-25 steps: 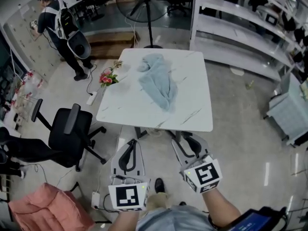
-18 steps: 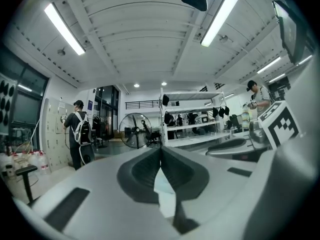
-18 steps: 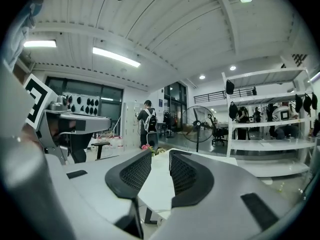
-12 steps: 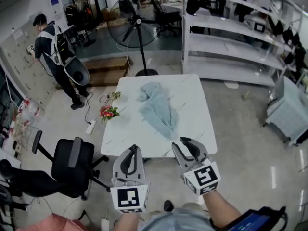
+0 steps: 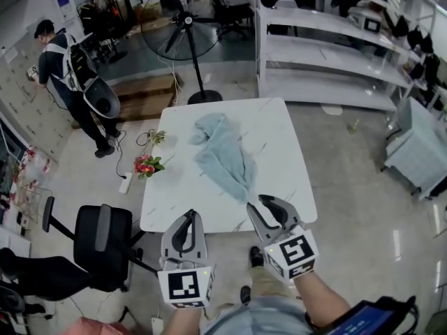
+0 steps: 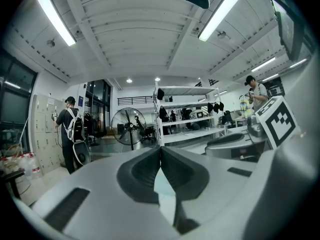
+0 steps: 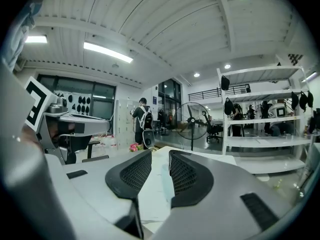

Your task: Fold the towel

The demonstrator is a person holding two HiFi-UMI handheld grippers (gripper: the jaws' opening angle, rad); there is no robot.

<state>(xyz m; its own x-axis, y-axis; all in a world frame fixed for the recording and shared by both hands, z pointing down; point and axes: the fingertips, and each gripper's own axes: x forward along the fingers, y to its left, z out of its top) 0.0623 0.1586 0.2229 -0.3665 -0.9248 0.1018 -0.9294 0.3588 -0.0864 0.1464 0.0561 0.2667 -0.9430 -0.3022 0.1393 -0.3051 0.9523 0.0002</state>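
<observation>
- Towel [image 5: 222, 158] lies bunched in a long rumpled strip on the middle of the desk [image 5: 279, 180], running from the far left toward the near edge. It isn't flat and no fold has been made. I judge I am only on the approach.
- Flowers [image 5: 144, 165] sit just off the desk's left edge. I'd keep my left sweep inside that edge when I spread the cloth.
- Left gripper [image 5: 188, 215] is clenched shut with nothing in it, and it hangs just short of the desk's near edge. I have to release the jaws before it reaches the cloth, or it will only push the fabric along.
- Spreading comes before folding, I think. I should find two corners, pull them apart so the cloth lies flat, and only then bring one edge over the other.
- The nearest end of the towel tapers to a point close to the near edge, and that looks the easiest place to start. I can't pick out the corners in the bunched far end.
- Right gripper [image 5: 264, 204] has its jaws partly apart; they have just been closing, with nothing between them. Its tips sit at the near edge, near that tapered end. I'd pinch one layer low against the desk rather than a thick wad.
</observation>
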